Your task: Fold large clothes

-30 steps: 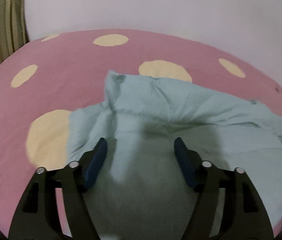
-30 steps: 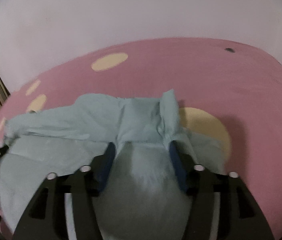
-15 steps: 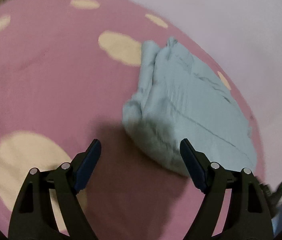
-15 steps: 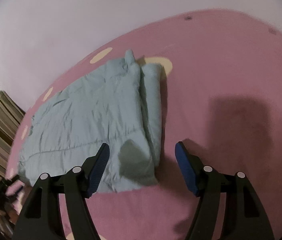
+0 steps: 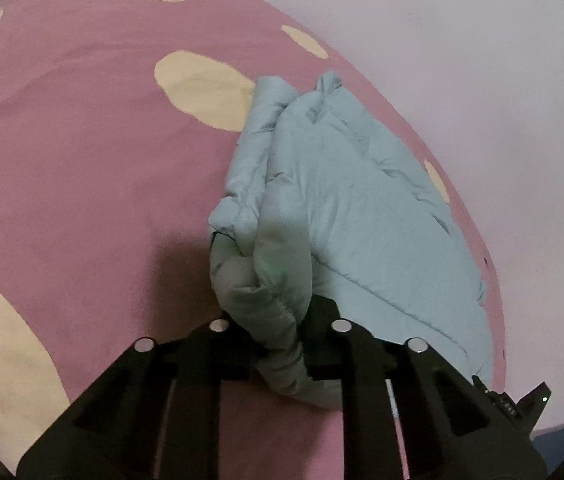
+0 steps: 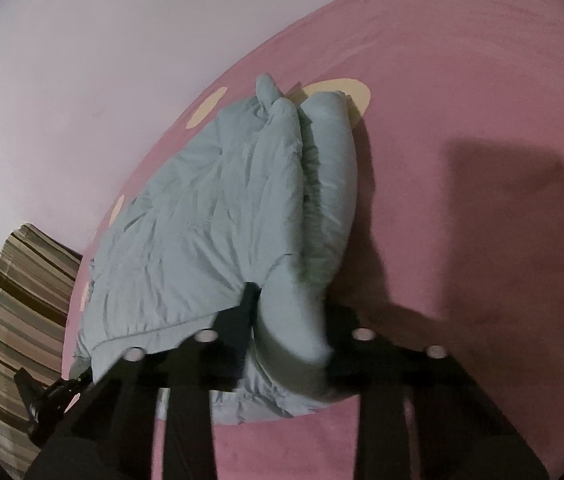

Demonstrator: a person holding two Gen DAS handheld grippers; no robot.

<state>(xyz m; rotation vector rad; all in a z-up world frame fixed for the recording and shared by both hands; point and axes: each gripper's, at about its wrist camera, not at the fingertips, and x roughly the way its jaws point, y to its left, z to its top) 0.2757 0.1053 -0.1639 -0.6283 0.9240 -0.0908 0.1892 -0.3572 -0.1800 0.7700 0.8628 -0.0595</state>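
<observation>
A light blue padded jacket [image 5: 346,208] lies folded on a pink bedspread [image 5: 81,140] with cream dots. It also shows in the right wrist view [image 6: 217,216]. My left gripper [image 5: 279,332] is shut on the near left corner of the folded jacket, with thick fabric bunched between the jaws. My right gripper [image 6: 288,320] is shut on the near right corner, and the fabric hides the pads. The right gripper's tip [image 5: 522,404] shows at the lower right of the left wrist view. The left gripper [image 6: 45,396] shows at the lower left of the right wrist view.
A pale wall [image 5: 462,40] stands behind the bed. A striped brown and cream cloth [image 6: 21,320] lies at the bed's left side. The bed's pink surface [image 6: 482,160] spreads wide to the right of the jacket, with my gripper's shadow on it.
Both grippers were open half a second ago, just short of the folded jacket. They moved in and closed on its two near corners.
</observation>
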